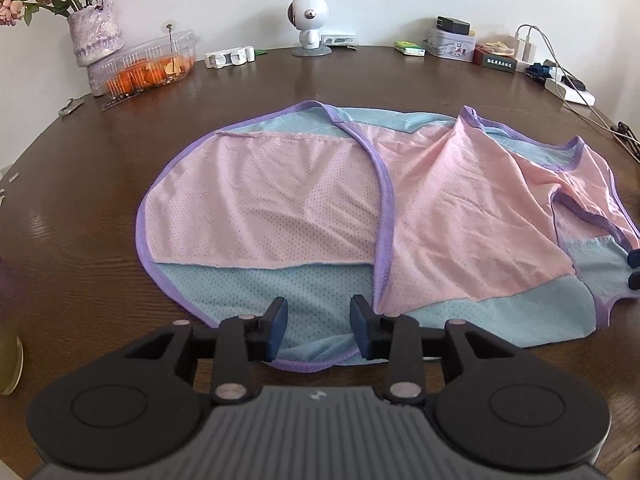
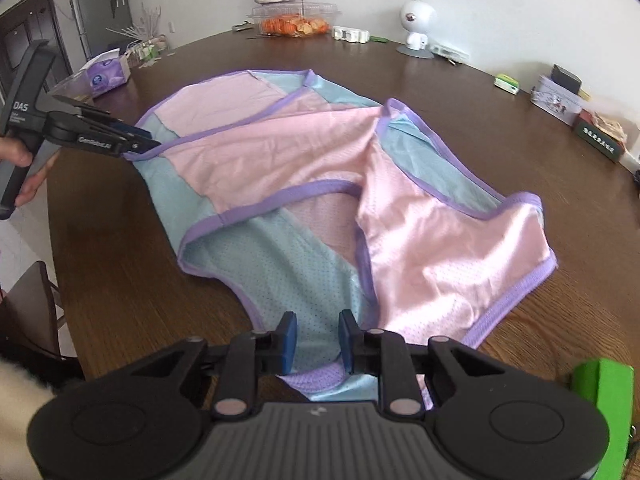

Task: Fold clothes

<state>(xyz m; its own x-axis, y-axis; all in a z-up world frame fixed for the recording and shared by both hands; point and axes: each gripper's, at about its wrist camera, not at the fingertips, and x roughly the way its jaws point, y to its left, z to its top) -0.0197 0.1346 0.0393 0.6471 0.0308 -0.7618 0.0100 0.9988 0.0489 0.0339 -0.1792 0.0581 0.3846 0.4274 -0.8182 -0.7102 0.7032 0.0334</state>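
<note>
**Mia:** What is on the bench (image 1: 240,92)?

**Tom:** A thin top (image 1: 320,208) lies spread out on the brown bench. It is pink and light blue, with a purple edge all around. It is partly folded. One pink flap lies over the middle, and a purple edge runs across it.

**Mia:** Where are the left tongs (image 1: 319,328)?

**Tom:** They sit at the near edge of the top, over a blue part. The two dark blue pads stand apart. The blue cloth lies in the gap, but the pads do not squeeze it. So they have let go.

**Mia:** And the right tongs (image 2: 318,344)?

**Tom:** They are over the near edge of the top at its other end. Their pads stand apart too, a bit closer together. Blue cloth and the purple edge show between them. The pads do not pinch it.

**Mia:** Can you see a hand?

**Tom:** Yes. In the right view a hand (image 2: 24,168) holds the handle of the left tongs at the far left. Their tip is right at the purple edge.

**Mia:** What else is there?

**Tom:** At the back stand a vase (image 1: 96,36) with flowers, a clear box (image 1: 150,64) with orange bits, and a small white toy robot (image 1: 309,20). They are well apart from the top.
</note>
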